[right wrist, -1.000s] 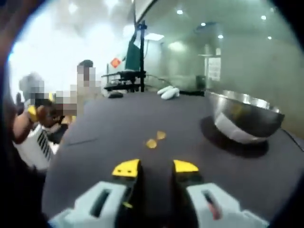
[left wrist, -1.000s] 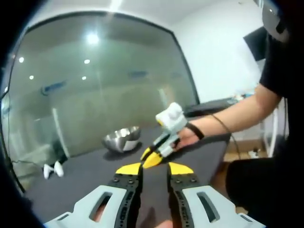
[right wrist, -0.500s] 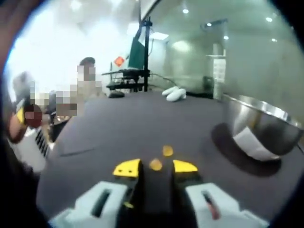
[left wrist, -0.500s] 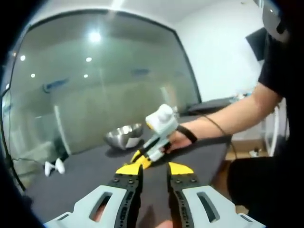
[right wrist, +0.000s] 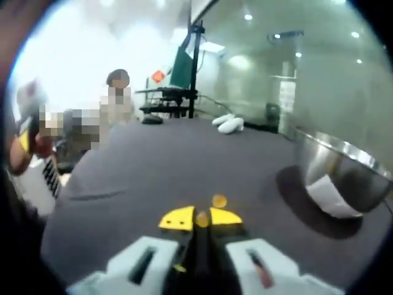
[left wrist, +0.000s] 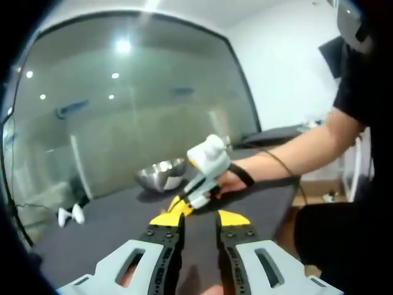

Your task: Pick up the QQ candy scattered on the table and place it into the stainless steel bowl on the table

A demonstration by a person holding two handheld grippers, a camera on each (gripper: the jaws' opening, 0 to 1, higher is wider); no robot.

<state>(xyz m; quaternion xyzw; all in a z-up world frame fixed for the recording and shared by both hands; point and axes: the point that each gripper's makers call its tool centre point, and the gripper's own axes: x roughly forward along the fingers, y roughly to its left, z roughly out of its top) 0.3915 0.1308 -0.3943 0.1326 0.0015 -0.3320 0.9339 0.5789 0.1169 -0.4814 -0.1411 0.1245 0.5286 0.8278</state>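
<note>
In the right gripper view, the right gripper sits low over the dark desk, its two yellow-tipped fingers drawn in close on a small orange QQ candy that sits pinched between the tips. A second QQ candy lies on the desk just beyond the fingertips, slightly toward the right-hand finger and apart from the clamped one. The stainless steel bowl stands on the desk ahead and well off to the right of the fingers, its shiny wall reflecting a pale patch. Far past the fingers, near the desk's far edge, lie two white objects side by side.

In the left gripper view, the left gripper is held above the desk with its yellow-tipped fingers standing apart and nothing between them. Just beyond its left-hand fingertip the right gripper comes in from the right, held by the person's hand, tips angled down toward the desk; the candy itself is too small to make out here. The bowl rests on the desk farther ahead, a little left of the fingers, in front of a large glass wall.
</note>
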